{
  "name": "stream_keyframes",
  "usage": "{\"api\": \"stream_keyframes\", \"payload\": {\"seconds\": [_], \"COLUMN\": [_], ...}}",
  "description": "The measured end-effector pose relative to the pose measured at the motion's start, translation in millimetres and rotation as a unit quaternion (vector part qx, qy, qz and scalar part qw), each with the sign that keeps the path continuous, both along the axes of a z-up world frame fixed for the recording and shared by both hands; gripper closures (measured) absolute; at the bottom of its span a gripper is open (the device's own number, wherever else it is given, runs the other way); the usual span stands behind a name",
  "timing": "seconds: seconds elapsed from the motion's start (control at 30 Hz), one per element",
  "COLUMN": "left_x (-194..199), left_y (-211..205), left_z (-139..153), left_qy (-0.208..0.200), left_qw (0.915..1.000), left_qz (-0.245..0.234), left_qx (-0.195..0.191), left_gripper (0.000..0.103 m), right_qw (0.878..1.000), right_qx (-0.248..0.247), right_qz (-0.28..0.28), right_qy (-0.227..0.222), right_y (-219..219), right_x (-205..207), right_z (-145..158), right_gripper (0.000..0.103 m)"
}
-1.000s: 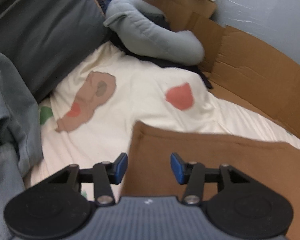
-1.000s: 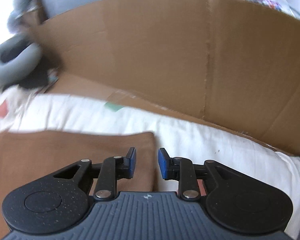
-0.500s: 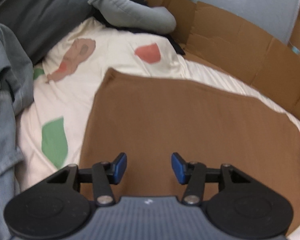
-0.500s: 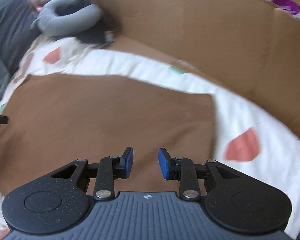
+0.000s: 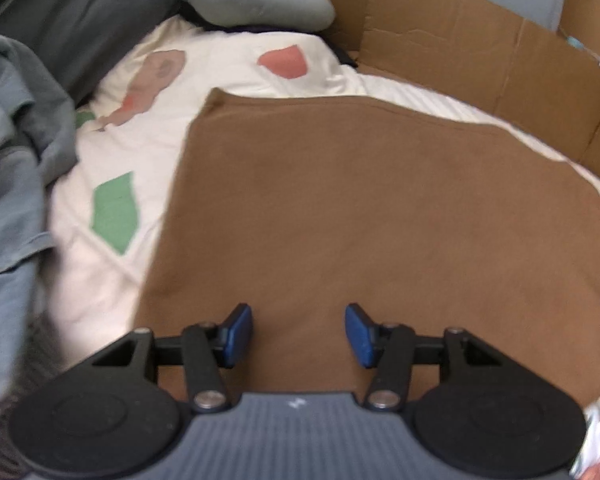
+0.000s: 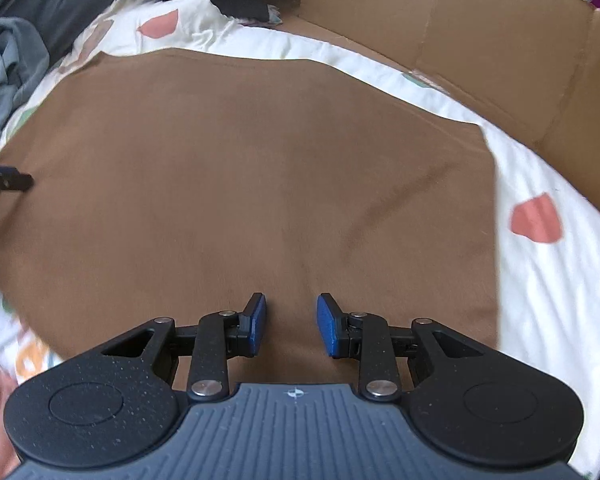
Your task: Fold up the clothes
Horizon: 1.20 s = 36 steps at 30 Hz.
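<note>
The brown garment (image 5: pixel 380 208) was laid flat across the patterned bedsheet (image 5: pixel 112 152), seemingly a smooth rectangle, though blur hid any fold lines. The left gripper (image 5: pixel 299 330) was held over its near edge, jaws spread wide and empty; the right gripper (image 6: pixel 291 325) likewise, gaping narrower. Whether spread out or already folded could not be settled.
</note>
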State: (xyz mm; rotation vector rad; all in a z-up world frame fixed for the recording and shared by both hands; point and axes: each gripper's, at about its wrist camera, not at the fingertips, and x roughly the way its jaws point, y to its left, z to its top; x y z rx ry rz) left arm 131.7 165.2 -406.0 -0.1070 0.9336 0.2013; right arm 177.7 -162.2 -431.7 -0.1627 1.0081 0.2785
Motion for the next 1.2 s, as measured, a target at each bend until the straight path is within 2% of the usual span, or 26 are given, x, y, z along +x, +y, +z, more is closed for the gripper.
{"api": "stream_keyframes", "payload": {"seconds": [0.1,0.2,0.3,0.4,0.73,0.83,0.97,1.2], "left_x": [-13,-25,-33,-37,-51,-52,-42,-21], "left_y": [8,18,23,26,33,29,9,-50], "left_z": [2,8,11,15,30,41,49,45], "left_qy": [0.014,0.023,0.033,0.042,0.065,0.046,0.024,0.004], "left_qw": [0.9997,0.9992,0.9986,0.9979,0.9954,0.9969,0.9992,0.9992], "left_qz": [0.004,0.008,0.010,0.018,0.042,0.046,0.026,-0.031], "left_qx": [0.019,0.031,0.041,0.045,0.058,0.044,0.018,-0.024], "left_gripper": [0.044,0.044,0.045,0.039,0.043,0.046,0.046,0.046], "right_qw": [1.000,0.999,0.999,0.998,0.990,0.989,0.988,0.994], "right_qx": [0.001,-0.026,-0.030,-0.031,-0.054,-0.038,0.001,0.028], "right_qz": [-0.010,-0.018,-0.040,-0.062,-0.128,-0.145,-0.154,-0.103], "right_qy": [0.000,-0.007,-0.002,0.011,0.027,0.017,-0.007,-0.020], "right_y": [-12,-20,-35,-51,-82,-87,-82,-39], "right_x": [-12,-22,-28,-35,-59,-65,-68,-56], "right_z": [4,7,10,5,8,17,30,35], "right_gripper": [0.068,0.068,0.068,0.068,0.069,0.069,0.069,0.069]}}
